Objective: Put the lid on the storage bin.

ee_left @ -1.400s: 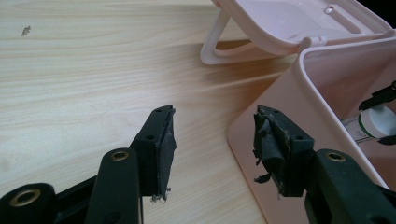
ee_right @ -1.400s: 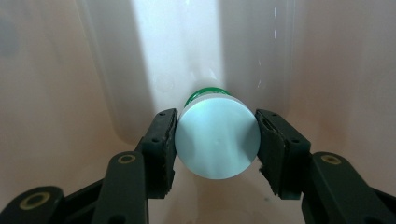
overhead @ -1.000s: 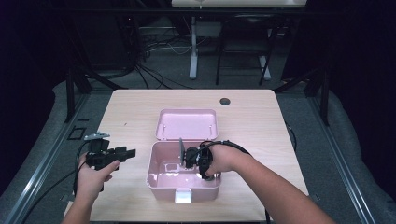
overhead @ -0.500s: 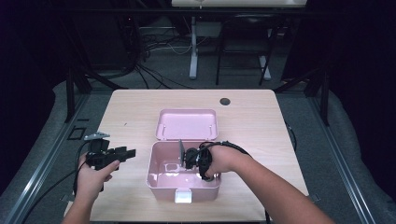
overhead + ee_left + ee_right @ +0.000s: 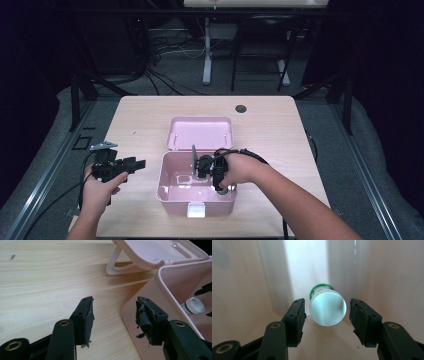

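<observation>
A pink plastic box (image 5: pixel 170 197) stands open near the table's front edge, its lid (image 5: pixel 200 132) folded back flat behind it. My right gripper (image 5: pixel 200 167) reaches down inside the box. In the right gripper view its jaws stand open on either side of a small tube with a white cap and green band (image 5: pixel 327 311), with a gap at each pad (image 5: pixel 298 312). My left gripper (image 5: pixel 136 163) hovers open and empty just left of the box. The left gripper view shows the box's near corner (image 5: pixel 150 292) behind the right jaw and the same tube (image 5: pixel 193 306) inside.
A dark round grommet (image 5: pixel 241 108) sits near the table's far edge. Bare wood table (image 5: pixel 140 120) spreads left of and behind the box. Cables trail from both grippers, and black frame rails (image 5: pixel 75 100) and floor surround the table.
Hardly anything differs; my right hand has shifted very slightly inside the box, and the left gripper has held still.
</observation>
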Available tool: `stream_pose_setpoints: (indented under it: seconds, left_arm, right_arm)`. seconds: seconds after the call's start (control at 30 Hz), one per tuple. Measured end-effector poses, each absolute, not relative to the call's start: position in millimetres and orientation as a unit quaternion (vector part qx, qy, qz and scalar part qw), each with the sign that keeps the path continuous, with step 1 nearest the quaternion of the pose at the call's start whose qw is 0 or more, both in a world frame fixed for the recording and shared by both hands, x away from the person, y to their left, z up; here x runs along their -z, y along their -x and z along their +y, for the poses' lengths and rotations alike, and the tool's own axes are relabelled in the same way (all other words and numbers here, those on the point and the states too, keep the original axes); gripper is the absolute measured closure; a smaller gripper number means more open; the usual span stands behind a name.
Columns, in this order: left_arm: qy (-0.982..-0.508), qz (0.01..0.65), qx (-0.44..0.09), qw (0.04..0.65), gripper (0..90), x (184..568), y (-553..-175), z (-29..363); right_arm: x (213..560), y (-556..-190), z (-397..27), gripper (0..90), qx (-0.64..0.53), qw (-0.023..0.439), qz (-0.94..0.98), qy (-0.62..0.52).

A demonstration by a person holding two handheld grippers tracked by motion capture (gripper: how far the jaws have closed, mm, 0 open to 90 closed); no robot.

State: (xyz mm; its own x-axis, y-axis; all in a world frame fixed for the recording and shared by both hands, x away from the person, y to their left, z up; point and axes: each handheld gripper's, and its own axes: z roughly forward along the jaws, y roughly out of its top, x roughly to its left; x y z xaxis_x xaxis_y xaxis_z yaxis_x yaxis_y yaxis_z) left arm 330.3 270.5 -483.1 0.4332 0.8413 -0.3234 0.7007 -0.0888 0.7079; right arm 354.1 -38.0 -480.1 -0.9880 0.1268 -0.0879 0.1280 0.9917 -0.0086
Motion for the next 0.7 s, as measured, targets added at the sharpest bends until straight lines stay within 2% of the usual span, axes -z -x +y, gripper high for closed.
stream_pose_setpoints:
  seconds: [0.4, 0.7]
  left_arm:
    - [-0.742, 0.510, -0.084, 0.426, 48.7, 478, -327, 263]
    - [-0.748, 0.498, -0.088, 0.430, 49.1, 474, -325, 257]
  right_arm:
    - [455, -353, -45, 44.3, -0.048, 0.051, 0.992, -0.108]
    - [443, -356, -55, 33.7, -0.083, 0.070, 0.982, -0.155]
